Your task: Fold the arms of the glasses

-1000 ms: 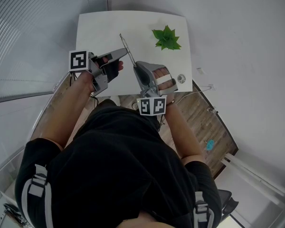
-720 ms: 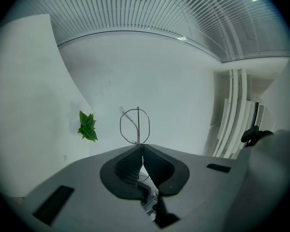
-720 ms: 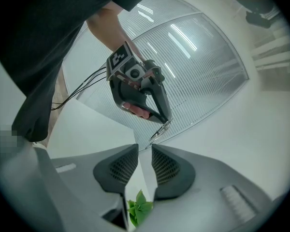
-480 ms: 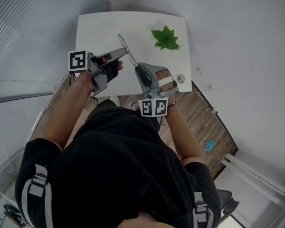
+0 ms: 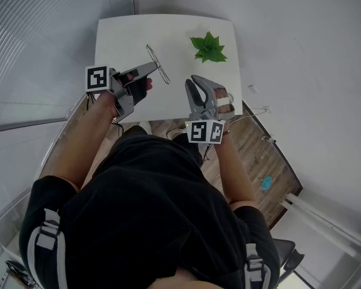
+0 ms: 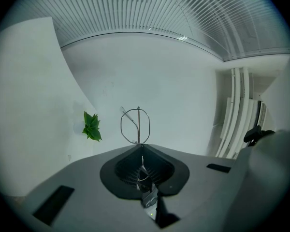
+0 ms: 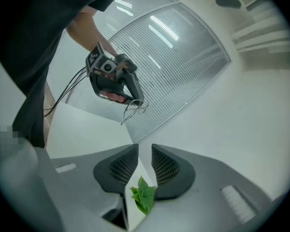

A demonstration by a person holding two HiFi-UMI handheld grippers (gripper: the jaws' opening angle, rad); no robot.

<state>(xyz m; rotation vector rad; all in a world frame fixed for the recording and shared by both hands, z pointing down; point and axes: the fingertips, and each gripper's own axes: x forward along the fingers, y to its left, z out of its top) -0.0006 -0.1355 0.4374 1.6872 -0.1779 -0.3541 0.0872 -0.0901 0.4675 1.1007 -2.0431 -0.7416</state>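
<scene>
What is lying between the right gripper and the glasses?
Only bare table shows between the right gripper and the glasses, as the head view shows.

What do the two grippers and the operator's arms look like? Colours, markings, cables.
The left gripper and right gripper are grey, with tapering jaws and dark ribbed pads. Each carries a white cube of black square markers. Thin dark cables trail from the left one. The person wears a black short-sleeved top.

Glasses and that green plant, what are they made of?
The glasses look like thin grey metal wire: skinny, slightly shiny rims. The plant looks plastic, probably fake: evenly bright green leaves with no pot. I can't be sure.
</scene>
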